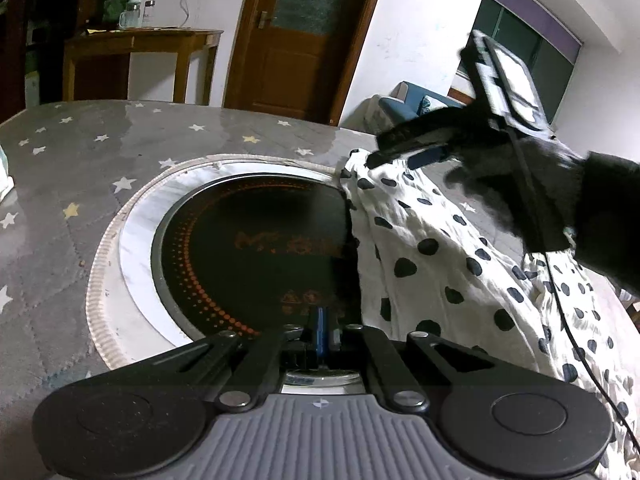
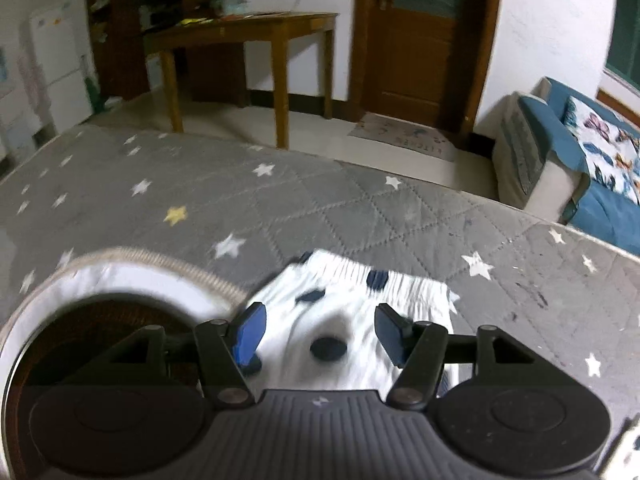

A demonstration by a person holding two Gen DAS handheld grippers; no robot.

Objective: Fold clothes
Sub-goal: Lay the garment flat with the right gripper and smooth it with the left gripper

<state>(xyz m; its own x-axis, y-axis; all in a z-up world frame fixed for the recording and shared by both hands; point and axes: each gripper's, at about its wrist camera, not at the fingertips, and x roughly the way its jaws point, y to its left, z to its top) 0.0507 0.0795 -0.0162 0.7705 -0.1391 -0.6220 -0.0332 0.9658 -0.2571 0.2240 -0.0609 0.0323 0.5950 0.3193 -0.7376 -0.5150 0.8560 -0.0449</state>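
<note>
A white garment with dark polka dots (image 1: 436, 256) lies on the grey star-print table cover (image 1: 60, 184), partly over the round black cooktop (image 1: 256, 256). My left gripper (image 1: 320, 334) is shut and empty, its blue pads together above the cooktop's near edge. My right gripper (image 2: 320, 330) is open and hovers over the garment's gathered edge (image 2: 344, 292), with cloth showing between its blue pads (image 2: 250, 332). In the left wrist view the right gripper (image 1: 404, 148) sits at the garment's far top end, held by a black-gloved hand.
The cooktop sits in a white ring with a braided rim (image 1: 132, 224). Beyond the table stand a wooden side table (image 2: 248, 36), a wooden door (image 2: 424, 40) and a blue sofa (image 2: 580, 164). A white object (image 1: 5, 176) lies at the table's left edge.
</note>
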